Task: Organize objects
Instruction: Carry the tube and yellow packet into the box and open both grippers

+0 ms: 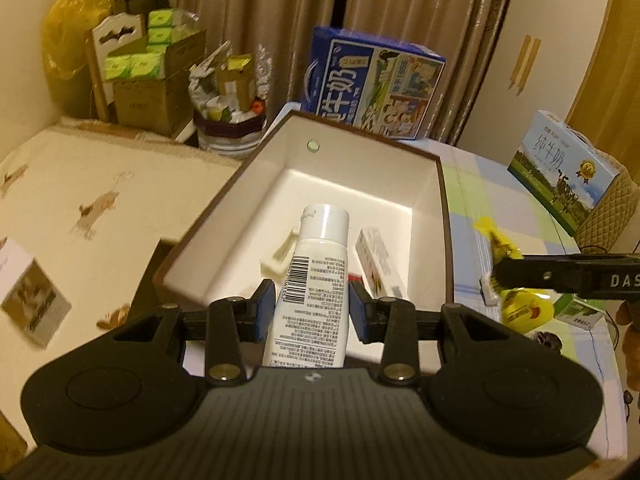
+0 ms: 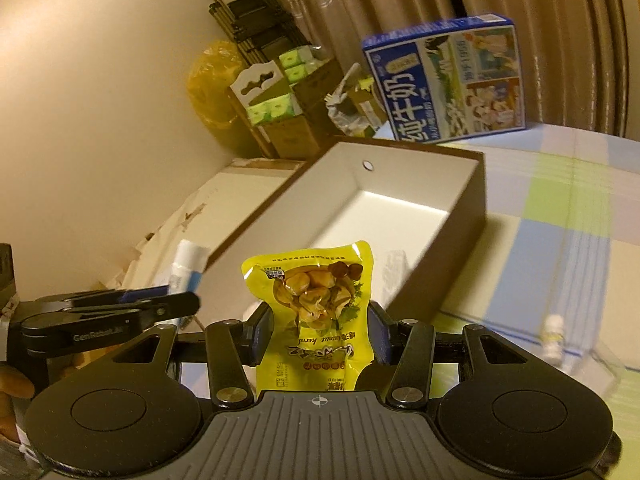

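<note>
1. Holding a white lotion tube (image 1: 310,284) cap-forward, the left tongs (image 1: 311,312) are closed on its printed body, blue pads on both flanks; tube hangs over the near end of the open box (image 1: 352,140)

2. Right tongs (image 2: 320,330) are clamped on a yellow snack pouch (image 2: 316,304), gripped across its lower half, top edge standing free and slightly curled; pouch sits above the near rim of the box, not inside

3. Box: brown outside, white inside, resting at the left edge of the checked worktop (image 2: 560,208); in the left wrist view a small carton (image 1: 378,264) and a pale clip-like piece (image 1: 280,258) already lie on its floor near the tube. Blue milk carton (image 2: 448,80) stands at the far edge behind it

4. Both tongs are close together at the same end of the box; each shows in the other's view

5. Risks, as I judge them:
- tongs colliding if both go for the box at once, since the near opening is narrow
- tube slipping: smooth plastic, held mid-body, cap end heavy and tilted down
- pouch folding or sliding, being limp film
- dropped tube landing on the carton and resting crooked
</note>
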`<action>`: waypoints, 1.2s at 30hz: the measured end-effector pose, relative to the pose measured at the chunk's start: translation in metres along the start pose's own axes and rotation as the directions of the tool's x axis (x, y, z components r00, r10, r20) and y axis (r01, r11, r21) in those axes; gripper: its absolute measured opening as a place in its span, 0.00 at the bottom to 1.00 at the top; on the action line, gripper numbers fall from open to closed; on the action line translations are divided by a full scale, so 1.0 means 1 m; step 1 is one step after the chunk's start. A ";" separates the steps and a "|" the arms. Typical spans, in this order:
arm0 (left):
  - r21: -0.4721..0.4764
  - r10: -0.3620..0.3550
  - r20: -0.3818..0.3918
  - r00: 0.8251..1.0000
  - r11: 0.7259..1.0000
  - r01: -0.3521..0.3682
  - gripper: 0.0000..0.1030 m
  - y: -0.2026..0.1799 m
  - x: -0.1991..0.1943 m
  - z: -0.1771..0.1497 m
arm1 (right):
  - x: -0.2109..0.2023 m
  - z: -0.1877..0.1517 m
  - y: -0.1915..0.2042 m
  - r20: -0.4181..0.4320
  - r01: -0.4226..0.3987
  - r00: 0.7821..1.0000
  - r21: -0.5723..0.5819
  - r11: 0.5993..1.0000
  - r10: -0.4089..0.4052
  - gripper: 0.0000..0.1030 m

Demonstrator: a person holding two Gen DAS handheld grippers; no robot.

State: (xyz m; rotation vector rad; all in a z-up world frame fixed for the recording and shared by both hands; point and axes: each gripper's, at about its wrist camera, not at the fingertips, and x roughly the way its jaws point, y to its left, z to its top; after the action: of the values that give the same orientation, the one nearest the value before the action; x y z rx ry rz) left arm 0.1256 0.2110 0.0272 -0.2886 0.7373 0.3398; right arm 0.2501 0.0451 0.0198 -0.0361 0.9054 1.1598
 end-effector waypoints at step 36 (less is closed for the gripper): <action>0.260 -0.033 -0.137 0.990 0.963 0.068 0.33 -0.008 0.238 0.133 | 0.180 0.100 -0.069 -0.140 0.294 0.940 -0.124 0.948 -0.310 0.46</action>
State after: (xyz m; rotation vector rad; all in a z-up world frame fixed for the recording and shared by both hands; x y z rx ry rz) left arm 0.3732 0.3002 -0.0429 -0.0766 0.8941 0.1715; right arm 0.3826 0.1998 -0.0559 -0.3442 0.9418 0.9217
